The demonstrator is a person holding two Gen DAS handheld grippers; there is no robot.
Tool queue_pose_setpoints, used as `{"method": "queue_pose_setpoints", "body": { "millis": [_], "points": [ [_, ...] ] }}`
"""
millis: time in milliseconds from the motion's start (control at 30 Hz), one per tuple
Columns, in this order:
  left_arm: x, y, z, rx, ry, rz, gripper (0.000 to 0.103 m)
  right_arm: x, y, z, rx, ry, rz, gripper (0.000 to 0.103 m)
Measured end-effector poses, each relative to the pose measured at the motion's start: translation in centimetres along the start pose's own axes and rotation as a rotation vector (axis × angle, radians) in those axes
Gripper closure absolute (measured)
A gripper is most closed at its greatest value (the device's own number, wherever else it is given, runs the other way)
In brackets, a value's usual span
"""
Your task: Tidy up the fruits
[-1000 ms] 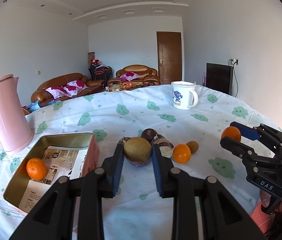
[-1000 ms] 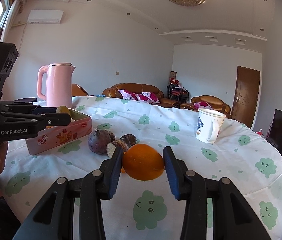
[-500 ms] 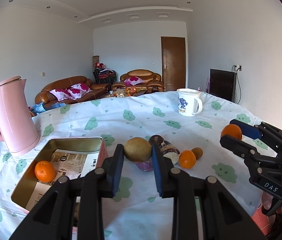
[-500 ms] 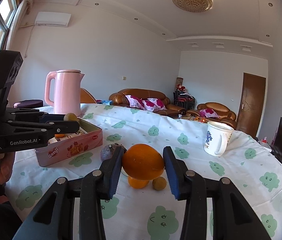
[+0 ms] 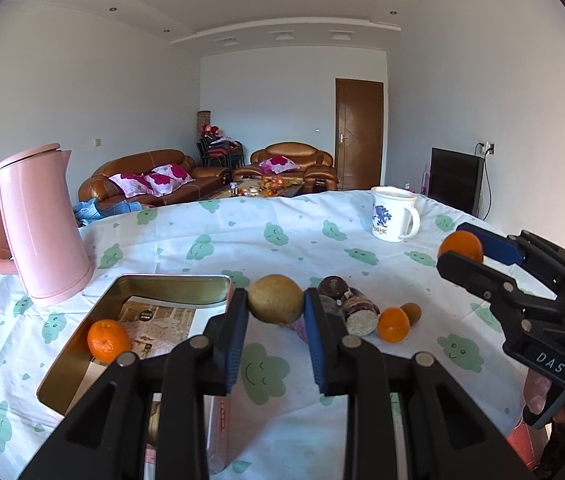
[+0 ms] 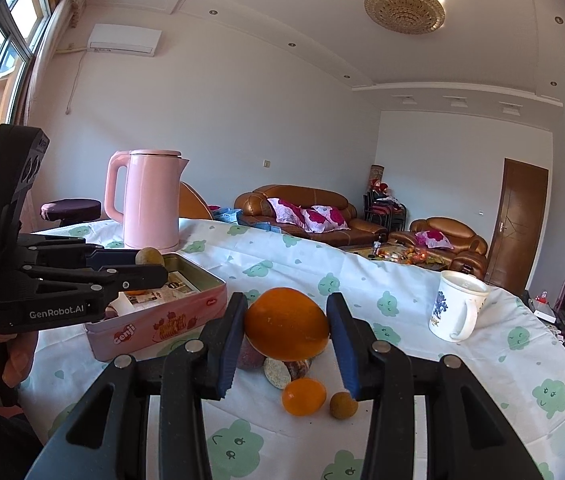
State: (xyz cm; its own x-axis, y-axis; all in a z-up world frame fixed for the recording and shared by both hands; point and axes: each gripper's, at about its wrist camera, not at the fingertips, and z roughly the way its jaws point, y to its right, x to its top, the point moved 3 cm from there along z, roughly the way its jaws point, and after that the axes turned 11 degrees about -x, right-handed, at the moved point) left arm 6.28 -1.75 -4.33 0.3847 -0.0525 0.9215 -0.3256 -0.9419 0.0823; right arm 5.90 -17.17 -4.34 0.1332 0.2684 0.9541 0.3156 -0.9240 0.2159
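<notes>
A: What is each gripper carrying now?

B: The left gripper (image 5: 276,308) is clamped on a brown round fruit (image 5: 275,299), lifted above the table, just at the right edge of the tin box (image 5: 82,354). The right gripper (image 6: 286,326) is clamped on a big orange (image 6: 287,324), also in the air, above the small pile of fruits.

A: How do you think these will handle?

B: I judge both are light and quite firm, but round and smooth, so they can roll out of the pads. The pads sit at 3 and 9 o'clock on the widest part of each fruit, which seems the safest place. The brown fruit may be softer, so too hard a squeeze could bruise it.

A: And what remains on the tablecloth?

B: A small orange (image 6: 303,396) and a little brown fruit (image 6: 343,405) lie side by side, with dark purple pieces (image 5: 338,292) at about 11 o'clock from them in the left wrist view. One mandarin (image 5: 108,340) is already inside the tin box. The small ones need a grip across the middle, low near the cloth.
</notes>
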Motion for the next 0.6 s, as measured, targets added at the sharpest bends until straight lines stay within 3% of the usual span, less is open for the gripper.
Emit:
{"method": "queue_pose_setpoints", "body": {
  "millis": [600],
  "points": [
    [0.3,-3.5,-1.3,0.060,0.020,-0.060,0.074,3.2,-2.3,1.9,0.057,0.028,-0.047,0.060]
  ]
}}
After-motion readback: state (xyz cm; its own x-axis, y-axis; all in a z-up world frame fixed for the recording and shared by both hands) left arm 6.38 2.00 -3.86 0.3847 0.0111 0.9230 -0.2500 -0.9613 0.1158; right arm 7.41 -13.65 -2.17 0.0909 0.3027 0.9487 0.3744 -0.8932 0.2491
